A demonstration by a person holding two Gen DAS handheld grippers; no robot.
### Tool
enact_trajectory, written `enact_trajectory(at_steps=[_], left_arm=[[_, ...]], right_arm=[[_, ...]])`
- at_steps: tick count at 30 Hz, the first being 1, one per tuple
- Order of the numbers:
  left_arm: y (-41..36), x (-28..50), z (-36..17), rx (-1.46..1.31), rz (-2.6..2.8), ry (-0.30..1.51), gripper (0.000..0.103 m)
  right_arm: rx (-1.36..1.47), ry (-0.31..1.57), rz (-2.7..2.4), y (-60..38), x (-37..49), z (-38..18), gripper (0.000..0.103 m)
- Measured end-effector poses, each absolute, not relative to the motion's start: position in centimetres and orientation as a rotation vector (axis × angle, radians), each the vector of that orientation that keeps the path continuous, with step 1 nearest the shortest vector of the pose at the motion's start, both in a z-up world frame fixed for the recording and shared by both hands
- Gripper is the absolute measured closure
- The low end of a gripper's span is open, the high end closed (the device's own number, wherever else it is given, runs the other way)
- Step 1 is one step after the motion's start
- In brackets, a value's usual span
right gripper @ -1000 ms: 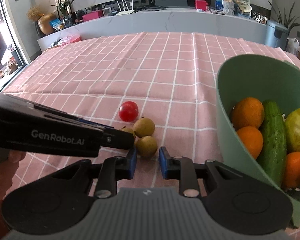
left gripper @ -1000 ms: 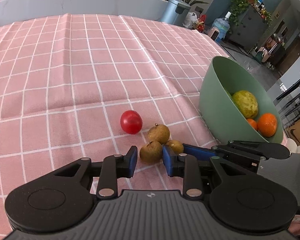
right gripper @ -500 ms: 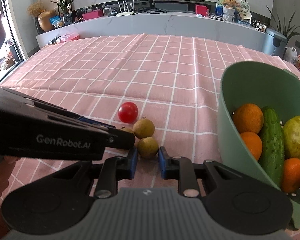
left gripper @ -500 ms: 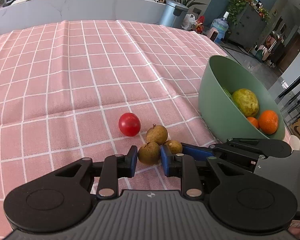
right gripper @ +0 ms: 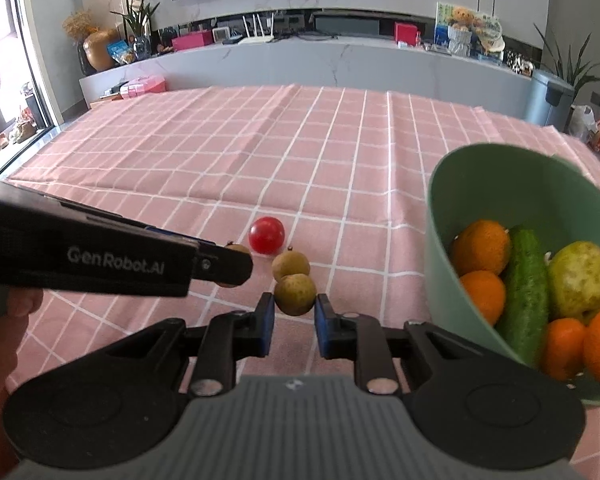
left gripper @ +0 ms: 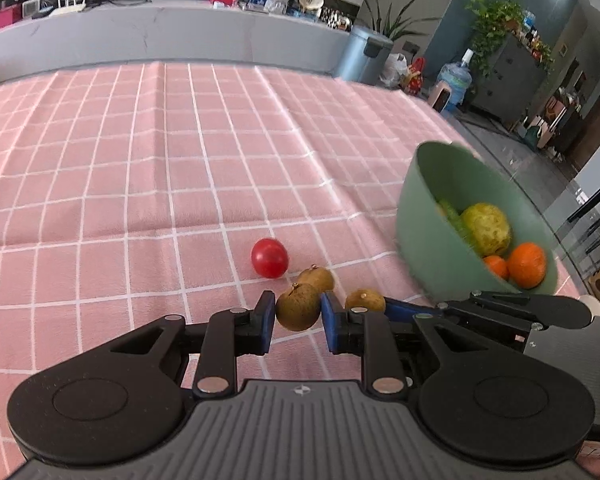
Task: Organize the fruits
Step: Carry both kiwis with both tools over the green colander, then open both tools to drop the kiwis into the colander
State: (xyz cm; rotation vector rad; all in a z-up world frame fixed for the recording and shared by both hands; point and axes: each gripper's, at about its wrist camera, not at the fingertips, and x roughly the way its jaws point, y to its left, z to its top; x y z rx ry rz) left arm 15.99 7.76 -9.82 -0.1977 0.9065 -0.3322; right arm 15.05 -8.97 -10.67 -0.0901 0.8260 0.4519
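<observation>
Three brown longans and a red cherry tomato (left gripper: pixel 269 258) lie on the pink checked cloth. My left gripper (left gripper: pixel 298 312) is shut on one longan (left gripper: pixel 298 307) and holds it off the cloth. My right gripper (right gripper: pixel 295 306) is shut on another longan (right gripper: pixel 295 294), also raised. The third longan (left gripper: pixel 318 278) rests beside the tomato and also shows in the right wrist view (right gripper: pixel 290 266). The tomato shows there too (right gripper: pixel 266 235). The right-held longan appears in the left wrist view (left gripper: pixel 365 301).
A green bowl (right gripper: pixel 500 184) stands at the right, holding oranges, a cucumber and a yellow-green fruit; it also shows in the left wrist view (left gripper: pixel 424 236). The left gripper's body (right gripper: pixel 112 258) crosses the right wrist view's left side. A grey counter lies beyond the table.
Both grippers have closed on their longans and lifted them off the cloth. Both cameras have risen and pulled back, so the table looks farther away.
</observation>
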Motion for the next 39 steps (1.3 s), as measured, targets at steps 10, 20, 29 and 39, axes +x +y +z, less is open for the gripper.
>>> enact_trajectory(at_steps=[10, 20, 29, 39], left_arm=[[5.7, 14.5, -5.2, -0.235, -0.366, 0.819, 0.076], [-0.3, 16.3, -2.7, -0.169, -0.447, 0.801, 0.076], [-4.8, 18.8, -4.4, -0.103, -0.513, 0.861, 0.076], [-7.2, 20.8, -6.5, -0.006, -0.539, 0.923, 0.076]], right_arm=[[-0.059, 0.745, 0.421, -12.3, 12.0, -6.1, 0.086], [-0.109, 0.695, 0.339, -17.7, 12.1, -3.1, 0.086], [-0.215, 0.714, 0.276, -21.4, 15.3, -3.2, 0.086], [-0.304, 0.827, 0.256, -21.8, 19.3, -5.7, 0.086]])
